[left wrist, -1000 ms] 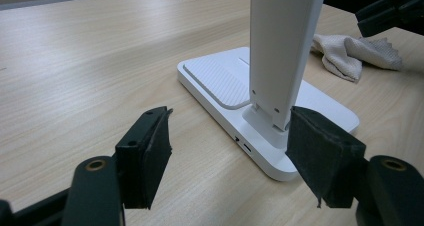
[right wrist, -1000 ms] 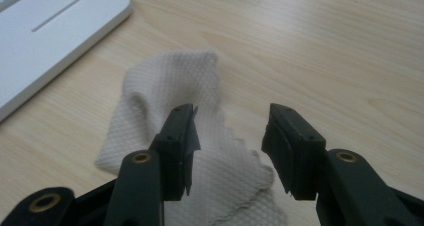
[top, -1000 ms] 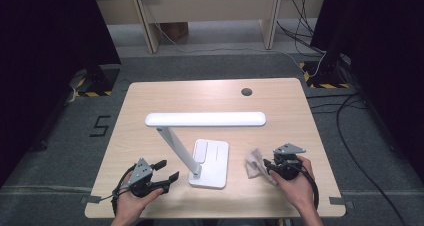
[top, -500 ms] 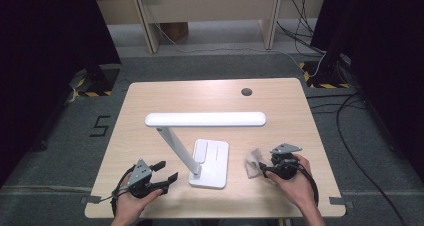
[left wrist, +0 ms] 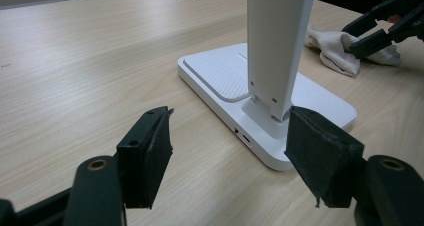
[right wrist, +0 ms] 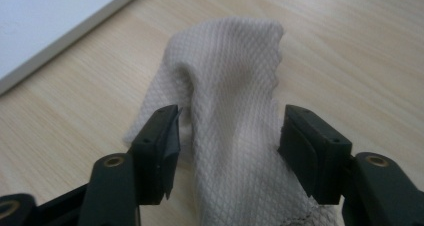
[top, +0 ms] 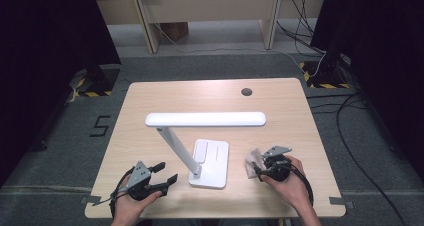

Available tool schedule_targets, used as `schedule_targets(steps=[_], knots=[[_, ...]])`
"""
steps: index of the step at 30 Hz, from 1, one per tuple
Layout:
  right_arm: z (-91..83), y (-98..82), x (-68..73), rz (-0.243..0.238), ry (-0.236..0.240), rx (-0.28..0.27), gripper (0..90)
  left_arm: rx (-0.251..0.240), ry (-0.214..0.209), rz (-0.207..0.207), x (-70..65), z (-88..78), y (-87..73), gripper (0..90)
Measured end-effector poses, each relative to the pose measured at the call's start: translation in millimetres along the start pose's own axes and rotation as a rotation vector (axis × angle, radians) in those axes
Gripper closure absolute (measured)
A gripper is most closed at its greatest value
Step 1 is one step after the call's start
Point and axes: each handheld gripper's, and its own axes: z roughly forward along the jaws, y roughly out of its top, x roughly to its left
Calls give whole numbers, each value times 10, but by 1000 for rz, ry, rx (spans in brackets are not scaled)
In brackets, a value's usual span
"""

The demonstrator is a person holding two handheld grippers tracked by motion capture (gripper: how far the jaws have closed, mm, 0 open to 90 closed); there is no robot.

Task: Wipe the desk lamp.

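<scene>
1. The white cloth [top: 253, 162] lies crumpled on the desk [top: 150, 96], just beside the lamp base [top: 212, 162] on the side away from the lamp's slanted stem [top: 177, 148].
2. The right tool [top: 258, 166] sits right at the cloth, on the edge farther from the lamp base. In the right gripper view the cloth [right wrist: 225, 111] rises as a ridge straight ahead between the two jaws, and its long axis runs away along the tool's own line of sight.
3. That tool is released: its jaws have just been opening and now stand wide. The cloth is between them, but the pads flank the fabric without visibly pinching it.
4. The left tool [top: 167, 173] rests on the desk on the opposite side of the lamp base, jaws spread and holding nothing. In the left gripper view the lamp base [left wrist: 260, 101] fills the space ahead, with the cloth [left wrist: 340, 53] beyond it.
5. So the right hand [top: 290, 183] is much the nearer to the cloth, while the left would have to reach past the lamp base.
6. I judge the coming move to be a squeeze across the ridge by the right tool. The fold already lies between the pads, so little re-aiming seems needed.
</scene>
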Motion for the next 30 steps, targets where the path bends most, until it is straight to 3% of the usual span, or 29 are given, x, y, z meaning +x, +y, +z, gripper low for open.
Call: schedule_targets(steps=[11,15,24,30], knots=[[46,-20,-21,17,-32,21,687,-9,-6,11,-28,-29,13,353],[42,-9,-2,18,-49,7,785,-16,-17,18,-55,-61,25,411],[-81,79,168,-25,-19,-40,808,-54,-58,57,-193,-152,147,481],[-208,200,372,-102,-1,-59,808,-68,-96,113,-357,-145,264,489]])
